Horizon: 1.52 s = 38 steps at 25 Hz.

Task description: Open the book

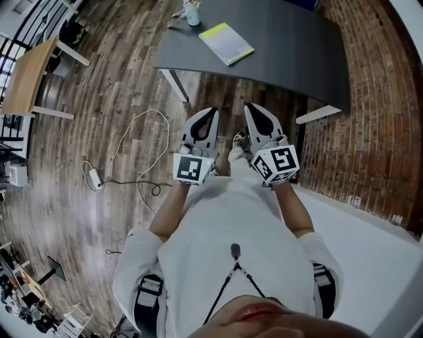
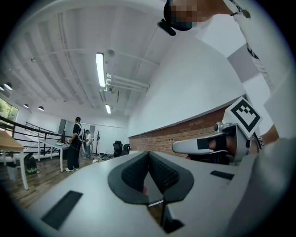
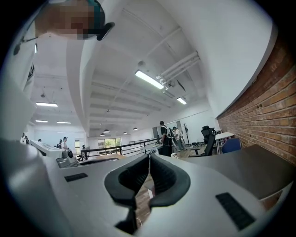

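The book lies closed on the dark grey table ahead of me; its cover is grey with a yellow-green strip along one edge. Both grippers hang in the air over the wooden floor, short of the table's near edge and well away from the book. My left gripper has its jaws together with nothing between them, and its black pads meet at the tip. My right gripper is shut too and holds nothing. Neither gripper view shows the book.
A cup holding small items stands at the table's far left corner. A white cable with a power adapter lies on the floor to the left. A brick wall runs along the right. A wooden table stands far left. People stand in the distance.
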Available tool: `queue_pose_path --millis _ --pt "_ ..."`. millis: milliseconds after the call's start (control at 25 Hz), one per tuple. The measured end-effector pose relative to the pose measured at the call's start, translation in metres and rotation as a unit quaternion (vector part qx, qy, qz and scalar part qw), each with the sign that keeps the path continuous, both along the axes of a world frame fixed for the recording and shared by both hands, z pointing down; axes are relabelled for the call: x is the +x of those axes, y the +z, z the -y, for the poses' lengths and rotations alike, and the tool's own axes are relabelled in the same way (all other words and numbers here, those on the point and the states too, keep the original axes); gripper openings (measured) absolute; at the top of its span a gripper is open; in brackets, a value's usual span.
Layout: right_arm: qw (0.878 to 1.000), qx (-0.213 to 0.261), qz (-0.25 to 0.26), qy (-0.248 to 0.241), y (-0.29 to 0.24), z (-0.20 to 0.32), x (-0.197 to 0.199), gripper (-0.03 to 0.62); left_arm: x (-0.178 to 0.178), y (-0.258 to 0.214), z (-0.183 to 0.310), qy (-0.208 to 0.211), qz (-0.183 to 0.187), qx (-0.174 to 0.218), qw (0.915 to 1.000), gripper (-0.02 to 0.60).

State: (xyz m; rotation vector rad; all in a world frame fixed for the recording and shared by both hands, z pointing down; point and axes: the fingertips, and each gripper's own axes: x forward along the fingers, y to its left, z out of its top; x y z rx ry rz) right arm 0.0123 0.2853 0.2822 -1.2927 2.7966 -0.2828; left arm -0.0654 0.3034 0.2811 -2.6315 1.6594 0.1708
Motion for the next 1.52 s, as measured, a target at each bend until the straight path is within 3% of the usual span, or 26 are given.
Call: queue_pose_path --millis 680,960,1200,1520 --pt "1.000 -0.003 0.011 -0.008 0.001 0.123 0.015 0.037 0.012 -0.003 0.123 -0.011 -0.006 0.005 0.9999 0.021" --pt "0.999 0.018 0.019 -0.037 -0.013 0.159 0.022 0.037 0.023 0.002 0.159 -0.017 0.016 -0.010 0.9997 0.021" --pt "0.998 0.023 0.009 -0.050 -0.016 0.195 0.036 0.037 0.040 -0.014 0.194 -0.032 0.001 0.011 0.9994 0.021" --pt "0.993 0.049 0.004 -0.106 -0.022 0.236 0.043 0.035 0.060 -0.016 0.241 -0.052 0.006 0.022 0.9984 0.021"
